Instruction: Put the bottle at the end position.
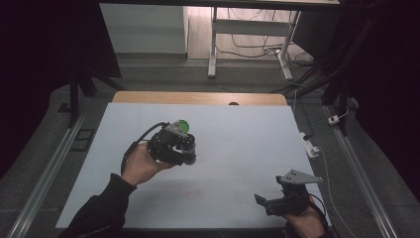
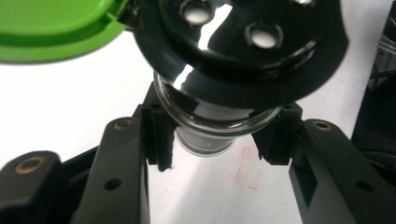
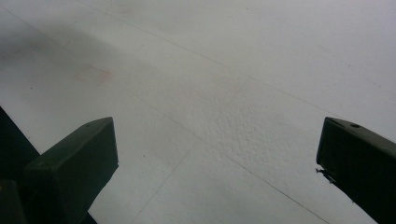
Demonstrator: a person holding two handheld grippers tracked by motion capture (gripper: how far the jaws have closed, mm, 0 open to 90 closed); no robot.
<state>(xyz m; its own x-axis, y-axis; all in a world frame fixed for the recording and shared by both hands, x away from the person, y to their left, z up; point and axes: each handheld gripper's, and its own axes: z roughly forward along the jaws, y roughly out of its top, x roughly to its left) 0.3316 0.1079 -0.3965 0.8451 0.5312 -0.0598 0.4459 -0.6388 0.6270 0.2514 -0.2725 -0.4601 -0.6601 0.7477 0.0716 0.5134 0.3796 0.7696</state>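
My left gripper (image 2: 215,154) is shut on the neck of a small glass jar (image 2: 205,135). The jar carries a black shaker top (image 2: 243,51) with round holes, and its green flip lid (image 2: 51,28) hangs open at the upper left. In the high view the left gripper (image 1: 179,148) is held above the left middle of the white table (image 1: 237,144), with the green lid (image 1: 182,127) showing at its far end. My right gripper (image 1: 265,202) hovers low at the table's near right edge. Its jaws stand wide apart with nothing between them in the right gripper view (image 3: 217,149).
A faint reddish mark (image 3: 93,74) lies on the table surface ahead of the right gripper. A white plug block (image 1: 311,146) with a cable sits off the table's right edge. Desk legs (image 1: 213,44) and cables stand on the floor beyond the far edge.
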